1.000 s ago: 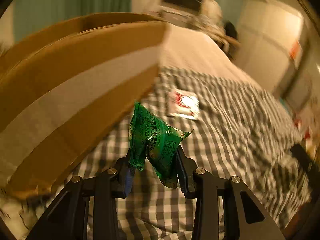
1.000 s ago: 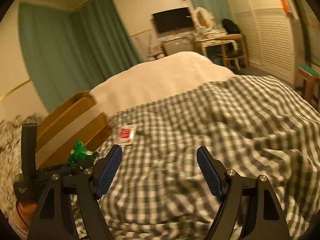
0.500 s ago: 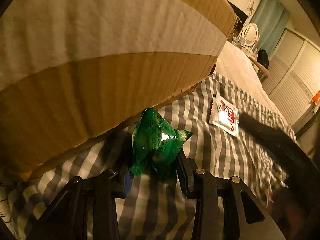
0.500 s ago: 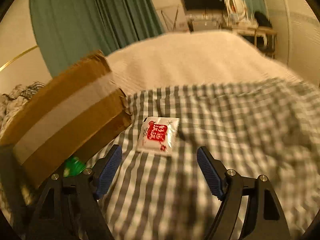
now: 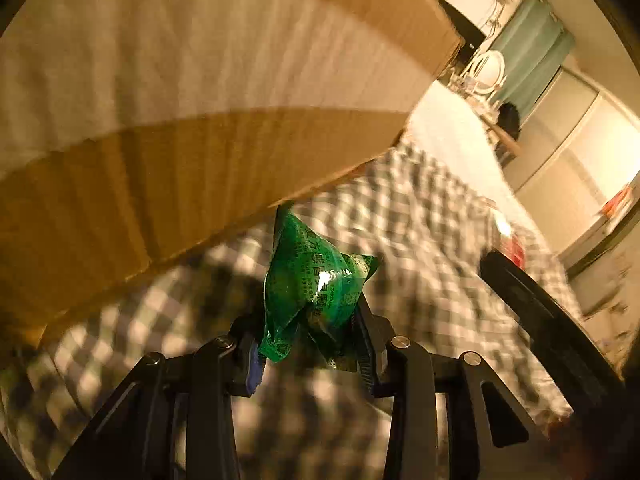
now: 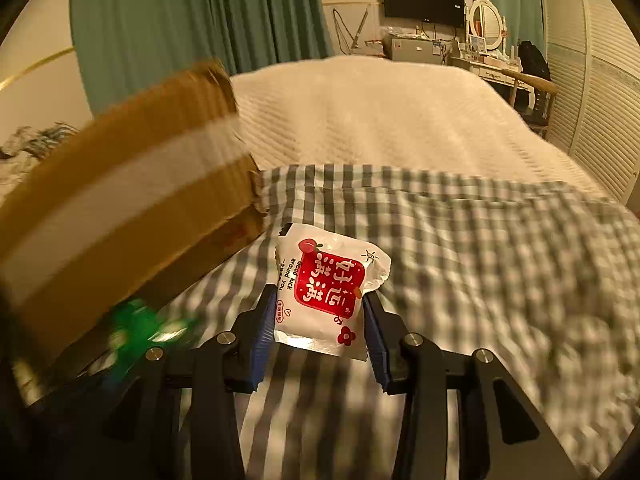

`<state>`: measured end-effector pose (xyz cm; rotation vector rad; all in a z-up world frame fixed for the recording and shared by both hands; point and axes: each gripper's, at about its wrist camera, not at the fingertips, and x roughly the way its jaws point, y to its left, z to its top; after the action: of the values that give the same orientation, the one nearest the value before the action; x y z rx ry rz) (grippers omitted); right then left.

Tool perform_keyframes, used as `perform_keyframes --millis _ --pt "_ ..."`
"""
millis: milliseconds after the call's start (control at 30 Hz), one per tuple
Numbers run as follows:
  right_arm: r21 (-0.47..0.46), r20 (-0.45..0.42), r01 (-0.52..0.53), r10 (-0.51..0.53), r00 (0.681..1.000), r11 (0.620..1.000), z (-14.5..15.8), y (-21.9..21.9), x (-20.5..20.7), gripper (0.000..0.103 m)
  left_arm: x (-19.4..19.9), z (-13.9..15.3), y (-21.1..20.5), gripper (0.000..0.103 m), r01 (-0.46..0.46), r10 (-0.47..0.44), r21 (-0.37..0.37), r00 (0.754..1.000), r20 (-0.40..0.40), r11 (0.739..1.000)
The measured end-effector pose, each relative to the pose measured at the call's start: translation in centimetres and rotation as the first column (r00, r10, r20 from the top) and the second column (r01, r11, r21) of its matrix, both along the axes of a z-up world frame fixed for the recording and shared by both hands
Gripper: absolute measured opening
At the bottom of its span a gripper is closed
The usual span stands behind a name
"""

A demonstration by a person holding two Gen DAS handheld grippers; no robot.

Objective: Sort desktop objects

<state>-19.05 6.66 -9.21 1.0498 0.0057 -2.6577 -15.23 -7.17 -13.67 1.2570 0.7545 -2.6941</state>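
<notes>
My left gripper (image 5: 310,340) is shut on a crumpled green snack packet (image 5: 316,280) and holds it above the checked cloth, close under the side of a taped cardboard box (image 5: 200,120). In the right wrist view the green packet (image 6: 140,328) shows blurred at lower left beside the box (image 6: 128,208). My right gripper (image 6: 320,328) has closed in around a white packet with a red label (image 6: 324,292) that lies on the checked cloth; its blue pads (image 6: 262,332) sit at both sides of it.
The bed carries a grey checked cloth (image 6: 480,260) in front and a cream blanket (image 6: 380,120) behind. A desk with a mirror (image 6: 486,28) and a TV (image 6: 422,0) stand at the far wall. Slatted wardrobe doors (image 6: 600,100) are at the right.
My right gripper moved forward to the white packet and narrowed its jaws around it. My left gripper moved closer to the box with the green packet.
</notes>
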Motion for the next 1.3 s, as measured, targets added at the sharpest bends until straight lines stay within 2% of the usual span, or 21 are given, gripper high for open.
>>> perform_keyframes --millis 100,167,233,300,367,467,633,767,833,867,900,933,1100,1167,1233,1300 --pt "-0.008 -0.041 -0.014 0.014 0.999 1.000 4.0 1.6 3.4 0.040 1.8 3.4 1.2 0.038 0.033 -0.035 -0.018 0.994 -0.105 0.999" --pt "-0.036 -0.088 -0.025 0.022 0.996 0.999 7.4 2.1 5.3 0.041 3.5 7.0 1.8 0.038 0.062 -0.070 -0.041 0.973 -0.221 0.997" --pt "-0.074 -0.142 -0.059 0.048 0.989 0.996 10.6 1.3 6.8 0.041 5.3 11.4 1.5 0.038 0.071 -0.097 -0.086 0.933 -0.346 0.994" --pt "-0.110 -0.202 -0.108 0.084 0.976 0.988 13.5 0.0 8.1 0.041 6.5 14.9 0.3 0.042 0.123 -0.151 -0.091 0.891 -0.429 0.988" --pt "-0.174 -0.239 -0.164 0.120 0.964 0.971 15.5 -1.7 8.6 0.043 6.7 17.4 -1.7 0.042 0.160 -0.195 -0.116 0.884 -0.426 0.980" --pt "-0.256 -0.227 -0.227 0.170 0.959 0.940 16.4 -5.5 7.7 0.043 7.0 19.3 -6.0 0.042 0.078 -0.133 -0.142 0.889 -0.438 0.987" --pt "-0.258 -0.172 -0.223 0.183 0.968 0.940 13.9 -11.6 2.9 0.043 3.4 17.6 -12.1 0.040 -0.043 -0.037 -0.210 0.931 -0.364 0.977" --pt "-0.231 -0.100 -0.171 0.152 0.983 0.958 11.2 -14.8 -0.5 0.047 2.1 15.3 -13.9 0.040 -0.079 0.001 -0.221 0.943 -0.334 0.972" --pt "-0.256 -0.085 -0.163 0.146 0.986 0.953 10.7 -15.1 -1.9 0.060 1.2 14.4 -13.9 0.049 -0.097 0.012 -0.257 0.949 -0.316 0.962" --pt "-0.255 -0.083 -0.151 0.134 0.988 0.955 10.5 -14.7 -2.4 0.076 1.1 14.1 -13.8 0.064 -0.091 0.002 -0.271 0.950 -0.313 0.958" --pt "-0.250 -0.093 -0.137 0.117 0.989 0.958 10.5 -14.6 -2.4 0.082 2.5 13.9 -13.7 0.082 -0.087 -0.006 -0.278 0.949 -0.314 0.957" --pt "-0.251 -0.106 -0.138 0.114 0.988 0.958 10.8 -13.8 -2.0 0.082 2.8 13.9 -13.6 0.087 -0.089 -0.006 -0.284 0.949 -0.315 0.955" --pt "-0.219 -0.159 -0.121 0.087 0.983 0.968 13.1 -11.8 0.5 0.091 4.4 14.8 -13.0 0.095 -0.100 0.001 -0.302 0.950 -0.313 0.948" --pt "-0.204 -0.163 -0.102 0.069 0.984 0.974 14.3 -10.3 1.9 0.091 5.5 16.2 -12.7 0.096 -0.120 0.013 -0.315 0.946 -0.323 0.941" --pt "-0.197 -0.176 -0.087 0.052 0.983 0.977 15.3 -8.9 3.9 0.091 7.0 17.8 -12.4 0.102 -0.128 0.008 -0.319 0.936 -0.352 0.939" --pt "-0.168 -0.186 -0.058 0.026 0.982 0.984 16.2 -7.8 5.8 0.094 8.5 19.2 -11.8 0.103 -0.135 0.004 -0.321 0.927 -0.376 0.937"
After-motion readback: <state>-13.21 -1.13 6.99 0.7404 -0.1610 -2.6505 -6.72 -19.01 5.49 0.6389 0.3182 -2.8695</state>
